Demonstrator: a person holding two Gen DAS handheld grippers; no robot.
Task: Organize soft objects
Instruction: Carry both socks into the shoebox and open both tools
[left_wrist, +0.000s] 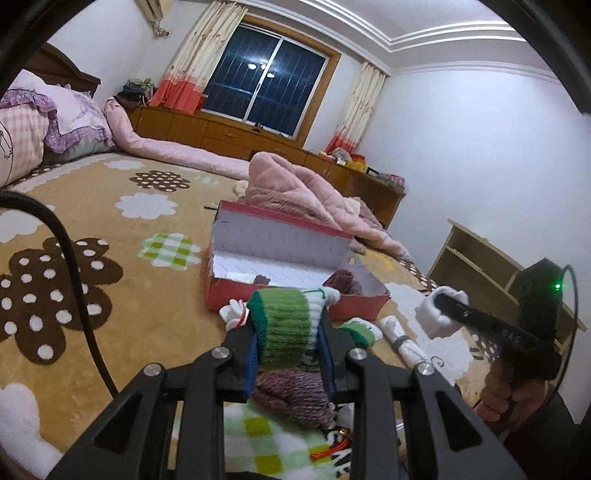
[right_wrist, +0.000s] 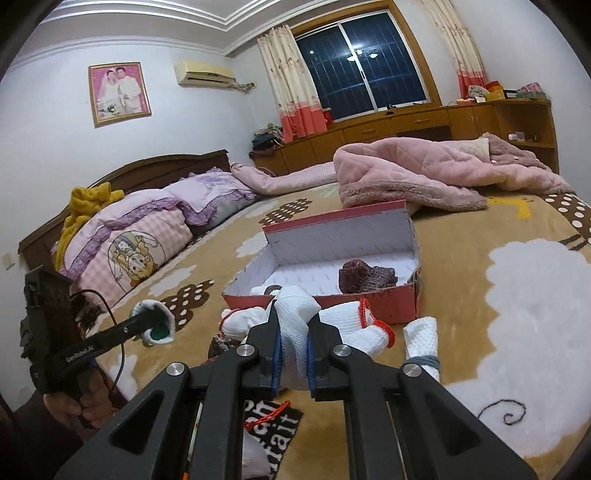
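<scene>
The left gripper (left_wrist: 288, 334) is clamped on a green-striped knit item (left_wrist: 286, 325), the right gripper (right_wrist: 293, 345) on a white knit glove (right_wrist: 295, 325); both hang just in front of the open red box (right_wrist: 391, 302). Both look light, limp and compressible, best pinched mid-body. One maroon knit piece (right_wrist: 367, 275) lies inside the box; several more loose items lie in front of the box, their count unclear

A dark night window (right_wrist: 364, 62) with cream-and-red curtains (right_wrist: 295, 88) sits above long wooden cabinets (right_wrist: 406, 127), beside white walls (left_wrist: 480, 147) and a wooden headboard (right_wrist: 147, 170).
</scene>
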